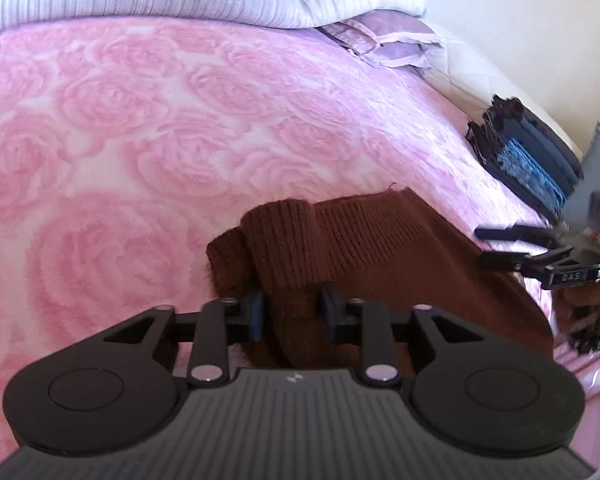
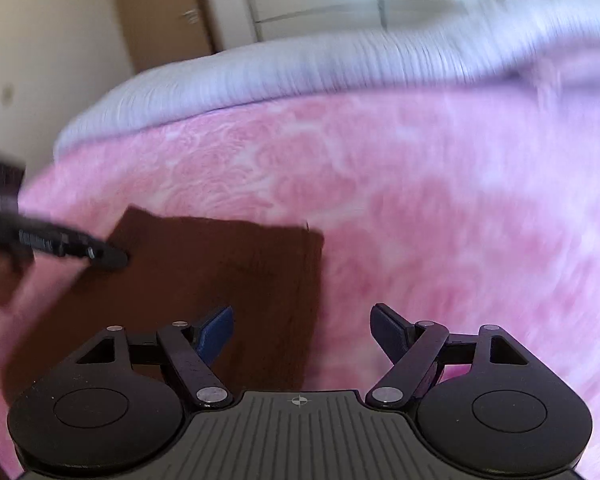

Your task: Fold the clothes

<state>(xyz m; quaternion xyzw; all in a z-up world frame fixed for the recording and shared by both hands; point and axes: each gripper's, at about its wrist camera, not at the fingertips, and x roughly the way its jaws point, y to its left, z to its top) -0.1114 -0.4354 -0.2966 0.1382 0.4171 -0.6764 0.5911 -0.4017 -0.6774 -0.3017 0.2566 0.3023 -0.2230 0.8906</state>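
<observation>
my left hand-held gripper [image 1: 291,312] pinches a rolled fold of the brown sweater [image 2: 220,280], which lies folded on the pink bed [image 1: 100,140]. my right hand-held gripper [image 2: 302,332] gapes empty. i judge only releasing and tidying remain.

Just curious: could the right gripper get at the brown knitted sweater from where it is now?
Probably yes: the right gripper hangs open over the brown knitted sweater edge, nothing between them.
</observation>
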